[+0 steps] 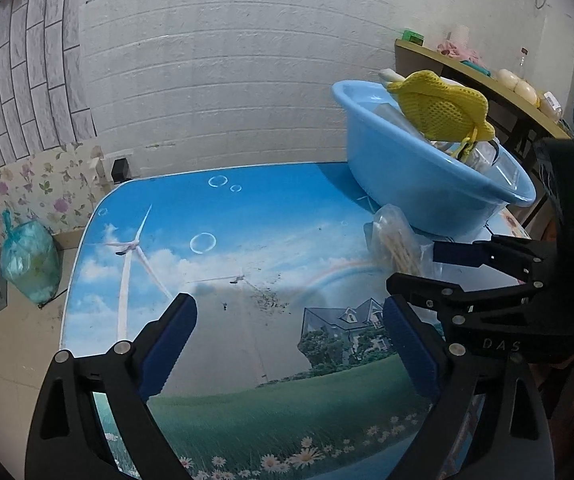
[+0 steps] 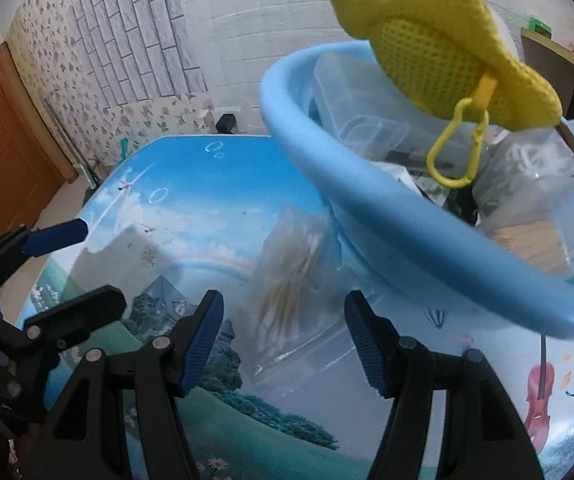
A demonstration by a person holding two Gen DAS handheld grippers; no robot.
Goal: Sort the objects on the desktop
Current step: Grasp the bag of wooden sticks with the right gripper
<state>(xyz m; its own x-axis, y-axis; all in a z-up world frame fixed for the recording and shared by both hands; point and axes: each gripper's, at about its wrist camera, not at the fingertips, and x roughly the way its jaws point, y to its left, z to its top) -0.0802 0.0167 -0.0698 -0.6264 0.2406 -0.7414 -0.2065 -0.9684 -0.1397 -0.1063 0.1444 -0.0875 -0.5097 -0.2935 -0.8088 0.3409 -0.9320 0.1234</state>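
The right gripper [image 2: 283,340] points down at a clear bag of cotton swabs [image 2: 287,296] lying on the table [image 2: 175,208], at 12 o'clock from its tips; its jaws stand apart with nothing pressed. I judge it should lower straight and close across the bag's middle, because thin plastic slips. The left gripper [image 1: 287,344] is wide open over bare table. Behind the bag, at 1 o'clock, the blue basin [image 2: 367,204] overhangs it; a yellow mesh pouch [image 2: 439,52] sits on top.
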